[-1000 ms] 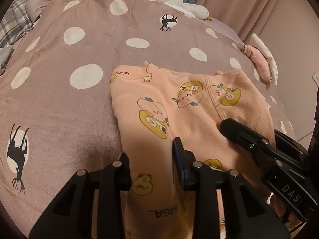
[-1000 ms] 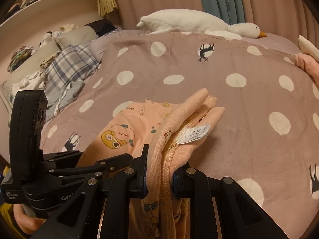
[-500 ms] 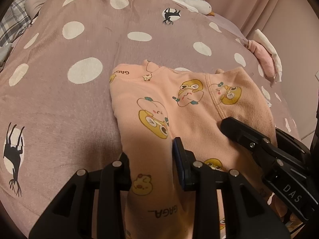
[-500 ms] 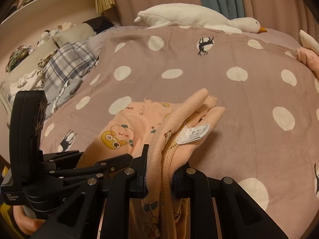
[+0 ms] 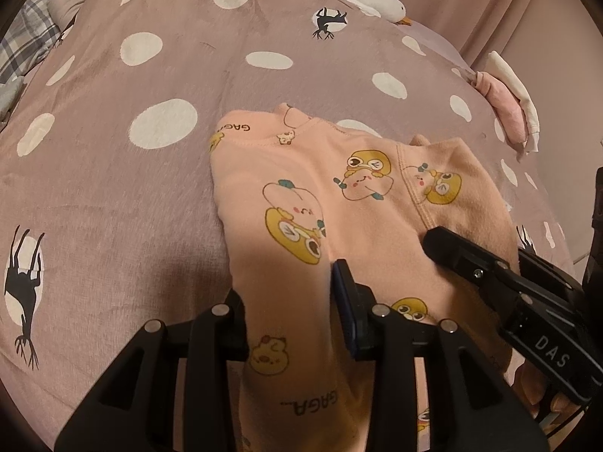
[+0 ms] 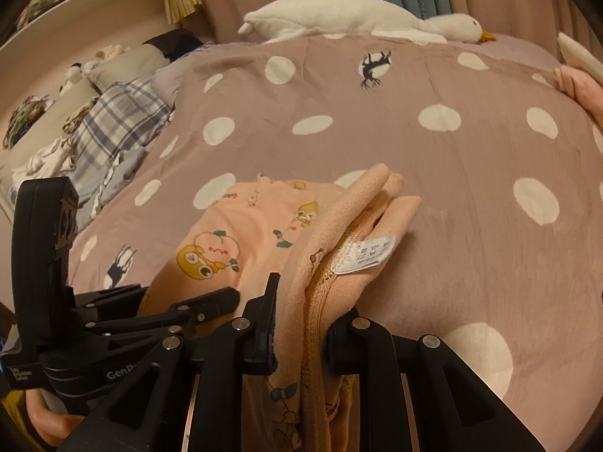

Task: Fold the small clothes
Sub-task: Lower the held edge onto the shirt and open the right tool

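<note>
One peach garment [image 5: 339,203], printed with cartoon animals, lies partly folded on the spotted blanket [image 5: 113,173], near its front edge. The left gripper [image 5: 290,301] straddles a raised fold of the cloth; its jaws are opening, with the fabric between them. The right gripper [image 6: 301,320] is clamped narrowly on a bunched edge of the garment, where a white care label [image 6: 367,254] sticks out. A hand [image 6: 45,418] grips the left tool's handle. Farther off, a white plush goose [image 6: 350,19] rests at the blanket's far edge, and a plaid cloth [image 6: 117,120] lies at its left.
</note>
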Demonstrator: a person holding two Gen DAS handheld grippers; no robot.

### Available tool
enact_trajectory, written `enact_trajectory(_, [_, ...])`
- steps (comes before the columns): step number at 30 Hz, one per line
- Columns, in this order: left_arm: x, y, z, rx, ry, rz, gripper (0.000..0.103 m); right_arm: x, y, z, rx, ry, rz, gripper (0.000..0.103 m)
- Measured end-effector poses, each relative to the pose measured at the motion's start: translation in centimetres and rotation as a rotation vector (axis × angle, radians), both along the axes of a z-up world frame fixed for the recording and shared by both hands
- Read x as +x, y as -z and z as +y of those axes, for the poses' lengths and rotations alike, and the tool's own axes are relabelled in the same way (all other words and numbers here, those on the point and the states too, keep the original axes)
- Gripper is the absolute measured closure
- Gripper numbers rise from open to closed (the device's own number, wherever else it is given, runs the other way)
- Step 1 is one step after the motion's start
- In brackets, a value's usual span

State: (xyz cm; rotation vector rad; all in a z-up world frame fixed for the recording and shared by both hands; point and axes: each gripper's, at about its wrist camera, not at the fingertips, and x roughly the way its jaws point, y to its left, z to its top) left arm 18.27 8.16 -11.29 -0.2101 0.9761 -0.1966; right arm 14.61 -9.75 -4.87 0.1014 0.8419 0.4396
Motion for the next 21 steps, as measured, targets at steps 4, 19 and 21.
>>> enact_trajectory(4, [0.0, 0.1, 0.0, 0.013, -0.002, -0.001, 0.062, 0.2, 0.7, -0.9, 0.017, 0.025, 0.040, 0.083])
enact_trajectory(19, [-0.3, 0.3, 0.8, 0.046, -0.041, 0.007, 0.039, 0.8, 1.7, -1.8, 0.033, 0.056, 0.089, 0.080])
enact_trajectory(21, [-0.4, 0.4, 1.0, 0.045, -0.048, 0.010, 0.036, 0.8, 1.8, -2.0, 0.032, 0.064, 0.094, 0.077])
